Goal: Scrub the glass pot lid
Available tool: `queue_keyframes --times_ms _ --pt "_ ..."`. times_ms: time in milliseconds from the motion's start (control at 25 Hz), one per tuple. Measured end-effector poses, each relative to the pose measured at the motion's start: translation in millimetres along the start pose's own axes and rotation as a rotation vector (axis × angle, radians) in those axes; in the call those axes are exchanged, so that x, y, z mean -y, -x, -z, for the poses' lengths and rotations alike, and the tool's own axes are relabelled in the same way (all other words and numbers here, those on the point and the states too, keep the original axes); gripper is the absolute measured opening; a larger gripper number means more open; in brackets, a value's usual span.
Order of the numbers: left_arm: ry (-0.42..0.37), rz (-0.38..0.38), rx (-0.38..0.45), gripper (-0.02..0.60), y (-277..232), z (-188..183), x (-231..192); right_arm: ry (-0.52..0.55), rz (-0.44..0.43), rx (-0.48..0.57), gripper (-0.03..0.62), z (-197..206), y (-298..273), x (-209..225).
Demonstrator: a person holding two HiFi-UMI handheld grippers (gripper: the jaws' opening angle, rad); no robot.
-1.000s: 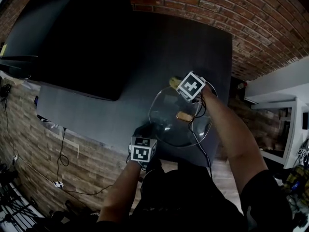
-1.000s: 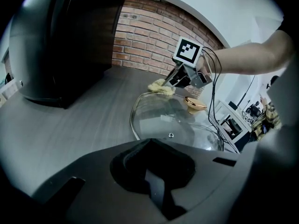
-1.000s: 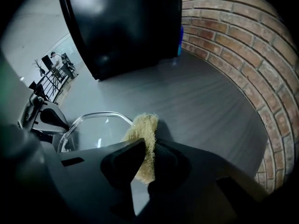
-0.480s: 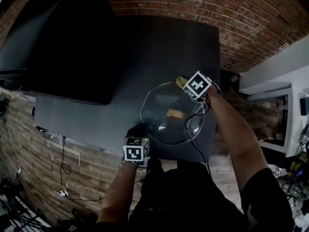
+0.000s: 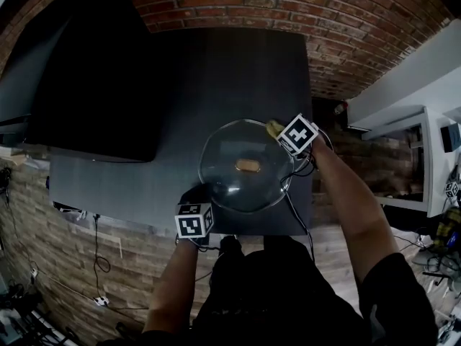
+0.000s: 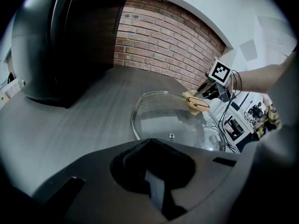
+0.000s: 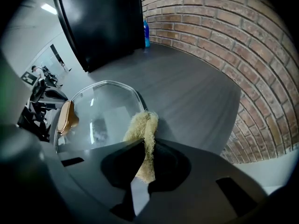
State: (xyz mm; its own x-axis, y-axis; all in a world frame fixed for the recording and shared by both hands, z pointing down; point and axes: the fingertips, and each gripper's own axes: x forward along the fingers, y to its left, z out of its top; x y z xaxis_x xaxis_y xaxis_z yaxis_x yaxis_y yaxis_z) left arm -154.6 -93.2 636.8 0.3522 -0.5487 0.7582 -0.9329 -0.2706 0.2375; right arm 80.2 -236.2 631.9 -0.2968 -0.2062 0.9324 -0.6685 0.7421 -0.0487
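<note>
Table (image 5: 216,63) stretches away ahead, with the brick wall (image 5: 302,6) right behind its far edge. On the table's left sits the big appliance (image 5: 79,71), and a bottle (image 7: 146,33) stands at the far end, beside the appliance and against the wall. Over the near right part of the table is the glass pot lid (image 5: 230,150), its knob (image 5: 247,166) at the middle. Left gripper (image 5: 200,195) is at the lid's near left rim and right gripper (image 5: 281,131) is at its far right rim, the lid between the two. The scrub pad (image 5: 272,127) sits in the right gripper's jaws, touching that far right rim.
</note>
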Motion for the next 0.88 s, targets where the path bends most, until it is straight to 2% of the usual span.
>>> queue_keyframes --times_ms 280,880 --pt "-0.02 0.002 -0.011 0.034 -2 1 0 -0.03 0.045 -0.016 0.049 35 12 -5" --pt "-0.091 0.077 -0.043 0.034 0 -1 2 -0.176 0.082 0.015 0.048 90 31 -43"
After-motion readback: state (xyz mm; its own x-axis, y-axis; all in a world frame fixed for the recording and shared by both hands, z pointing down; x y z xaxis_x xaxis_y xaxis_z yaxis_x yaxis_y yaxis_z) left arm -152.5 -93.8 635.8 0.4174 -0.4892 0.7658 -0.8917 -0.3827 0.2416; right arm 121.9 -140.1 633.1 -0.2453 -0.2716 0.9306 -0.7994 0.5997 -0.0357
